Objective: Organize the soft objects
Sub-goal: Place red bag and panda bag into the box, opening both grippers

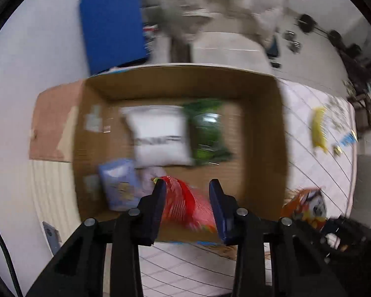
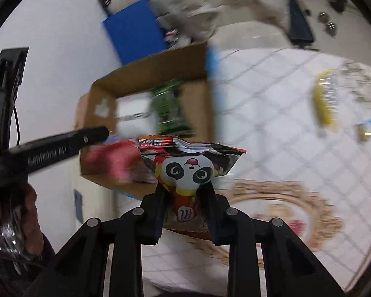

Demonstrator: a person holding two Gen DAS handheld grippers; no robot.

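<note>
Above the open cardboard box (image 1: 180, 84), the left tool (image 1: 188, 190) hangs with its two fingers well apart; a red snack bag (image 1: 185, 203) lies in the gap between them, blurred by motion. Whether either finger touches the bag cannot be told, but the wide gap suggests no clamping. On the box floor, a white pouch (image 1: 160, 136) lies flat near the middle, with a green packet (image 1: 207, 133) just beside it on the right, their edges touching or overlapping. A pale blue packet (image 1: 118, 185) lies nearer the left tool, at the lower left of the box floor. One brown flap (image 1: 54, 121) of the box is folded outward to the left.

In the right wrist view, the right tool (image 2: 185, 188) is closed on the lower part of a panda snack bag (image 2: 188, 168), its fingers pinching the foil so that the bag's crimped top stands above them. This bag is held in the air just outside the box's near wall (image 2: 136, 188), over a white quilted surface (image 2: 272, 123) with a grid pattern. The left tool appears here as a dark bar (image 2: 61, 146) reaching over the box from the left.

A yellow packet (image 2: 326, 99) lies well apart from the box on the quilted surface, to the right. A blue panel (image 2: 133, 29) stands behind the box against a white wall (image 2: 49, 24).
</note>
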